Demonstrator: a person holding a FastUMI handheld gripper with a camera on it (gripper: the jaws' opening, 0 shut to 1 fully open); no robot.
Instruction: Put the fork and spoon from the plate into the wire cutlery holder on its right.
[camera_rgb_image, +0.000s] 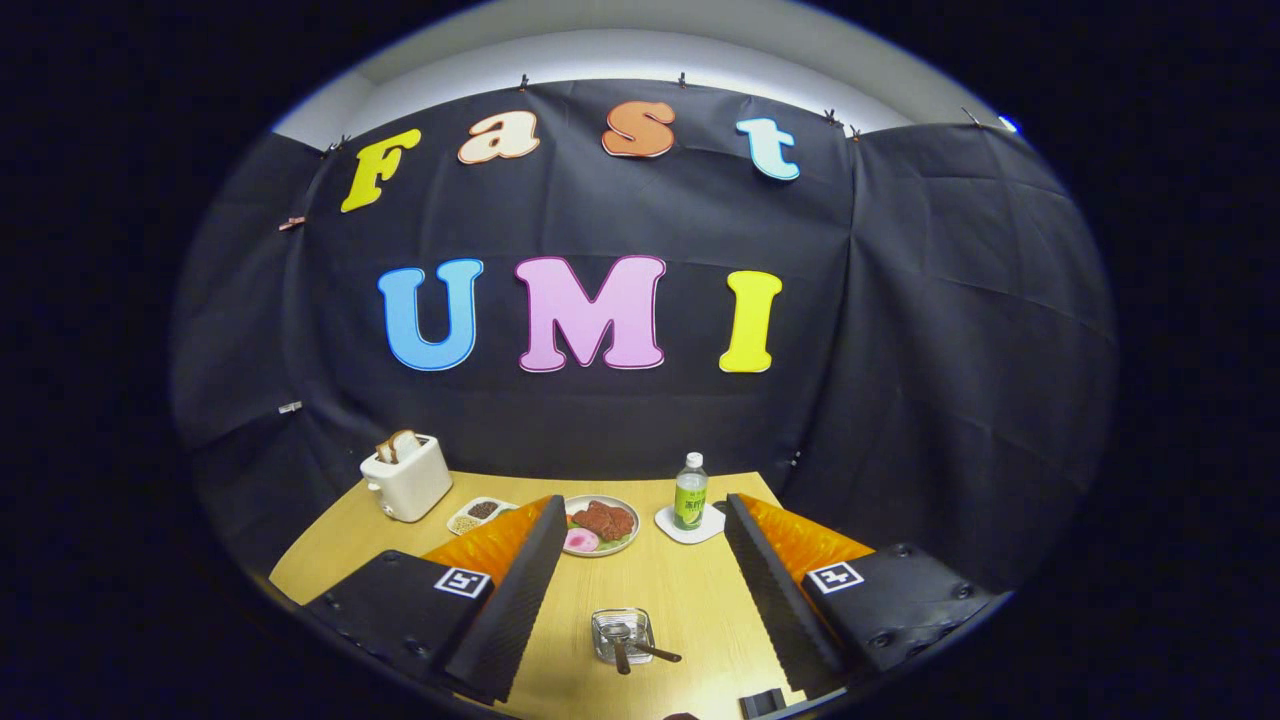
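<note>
– Is it bright?
– The table is lit from above. The wall bends round at the sides.
– Any blur?
– Maybe a little, low down by the fingers.

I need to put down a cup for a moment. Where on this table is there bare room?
The widest bare wood lies between the open gripper fingers, from the food plate down to the small cutlery dish. The table's near left corner, before the toaster, is also free. The far edge is crowded: toaster, seasoning dish, plate, bottle on its coaster.
</note>
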